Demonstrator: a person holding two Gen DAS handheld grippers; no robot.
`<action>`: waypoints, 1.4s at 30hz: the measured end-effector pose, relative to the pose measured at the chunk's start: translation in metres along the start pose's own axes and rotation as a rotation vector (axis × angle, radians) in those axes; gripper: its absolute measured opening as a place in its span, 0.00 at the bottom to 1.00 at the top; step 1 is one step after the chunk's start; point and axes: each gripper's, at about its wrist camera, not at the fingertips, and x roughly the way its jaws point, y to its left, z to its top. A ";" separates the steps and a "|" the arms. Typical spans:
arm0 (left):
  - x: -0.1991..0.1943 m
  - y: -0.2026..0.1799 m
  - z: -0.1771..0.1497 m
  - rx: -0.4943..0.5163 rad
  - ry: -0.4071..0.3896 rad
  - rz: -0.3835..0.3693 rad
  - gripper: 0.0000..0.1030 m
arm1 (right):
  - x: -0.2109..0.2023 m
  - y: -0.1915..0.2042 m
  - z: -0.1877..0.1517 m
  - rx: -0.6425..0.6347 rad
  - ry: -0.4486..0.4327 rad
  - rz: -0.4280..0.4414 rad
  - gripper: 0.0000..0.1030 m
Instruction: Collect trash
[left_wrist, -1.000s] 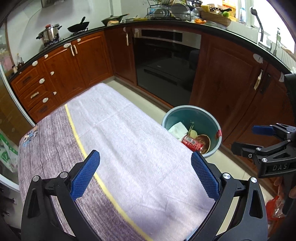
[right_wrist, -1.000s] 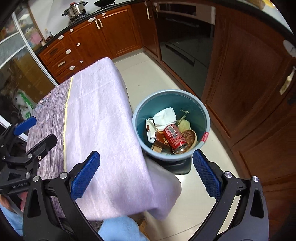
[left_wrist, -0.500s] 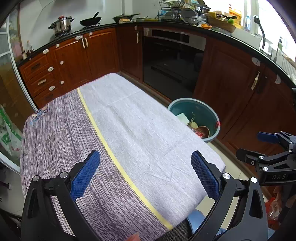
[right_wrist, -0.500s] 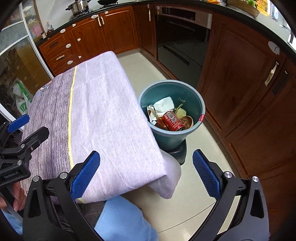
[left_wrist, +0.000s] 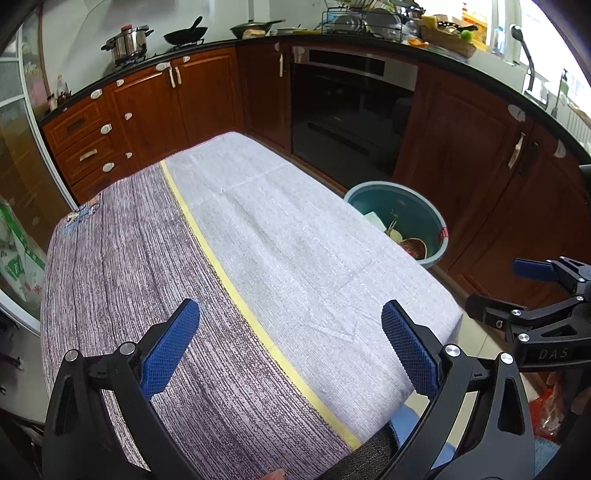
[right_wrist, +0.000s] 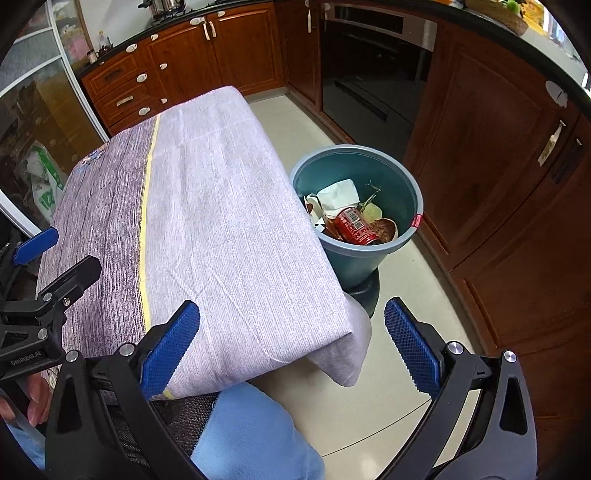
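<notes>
A teal trash bin (right_wrist: 406, 177) stands on the floor at the table's far right side; it also shows in the left wrist view (left_wrist: 432, 218). Inside lie a red can (right_wrist: 354, 225), white paper (right_wrist: 340, 194) and food scraps. The table's cloth (left_wrist: 258, 258) is purple and grey with a yellow stripe and carries no trash. My left gripper (left_wrist: 290, 347) is open and empty above the table's near edge. My right gripper (right_wrist: 291, 347) is open and empty above the table's near right corner, well back from the bin.
Brown kitchen cabinets (left_wrist: 147, 107) and a dark oven (left_wrist: 351, 107) ring the room. Pots and dishes sit on the black counter (left_wrist: 125, 48). The person's blue-clad knee (right_wrist: 251, 435) is under the table's near edge. Tiled floor (right_wrist: 406, 354) lies right of the table.
Both grippers have pulled back and up from the bin and table. More of the cloth and the floor now shows. Both stay open and empty.
</notes>
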 end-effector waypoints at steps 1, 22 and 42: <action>0.001 0.001 0.001 -0.001 0.001 0.000 0.96 | 0.001 0.001 0.000 0.000 0.002 0.002 0.93; 0.025 0.010 0.006 -0.007 0.042 0.012 0.96 | 0.028 0.005 0.012 0.000 0.046 0.009 0.93; 0.040 0.008 0.004 0.001 0.057 -0.026 0.96 | 0.045 0.002 0.016 0.005 0.075 0.000 0.93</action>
